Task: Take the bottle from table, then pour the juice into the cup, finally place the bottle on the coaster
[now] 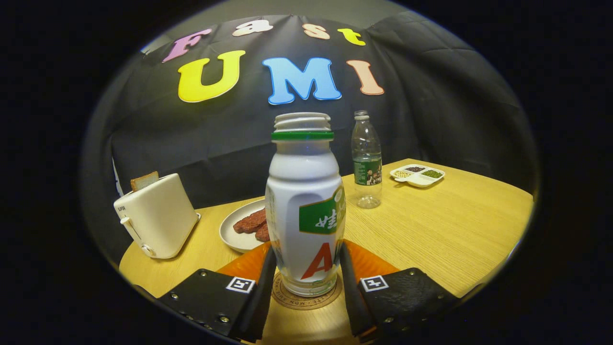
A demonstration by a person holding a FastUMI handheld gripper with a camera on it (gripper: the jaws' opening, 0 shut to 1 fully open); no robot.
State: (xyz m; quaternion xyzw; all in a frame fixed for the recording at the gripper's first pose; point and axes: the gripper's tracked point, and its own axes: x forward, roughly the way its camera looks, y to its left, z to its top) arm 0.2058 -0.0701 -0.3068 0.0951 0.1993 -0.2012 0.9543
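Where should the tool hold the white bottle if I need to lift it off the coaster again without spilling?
Hold the white bottle on its straight lower body, below the shoulder, coming in level from the near side as the tool sits now. It stands upright on the coaster with no cap, its sides fit between the fingers, and the narrow neck offers less hold.

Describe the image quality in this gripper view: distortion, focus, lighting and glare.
Gripper view: strong fisheye bends the table edge and bulges the white bottle, held upright on the coaster between the hand-held gripper fingers; focus is sharp throughout, no motion blur; lighting is warm and even, with soft glare on the bottle's shoulder and the toaster.
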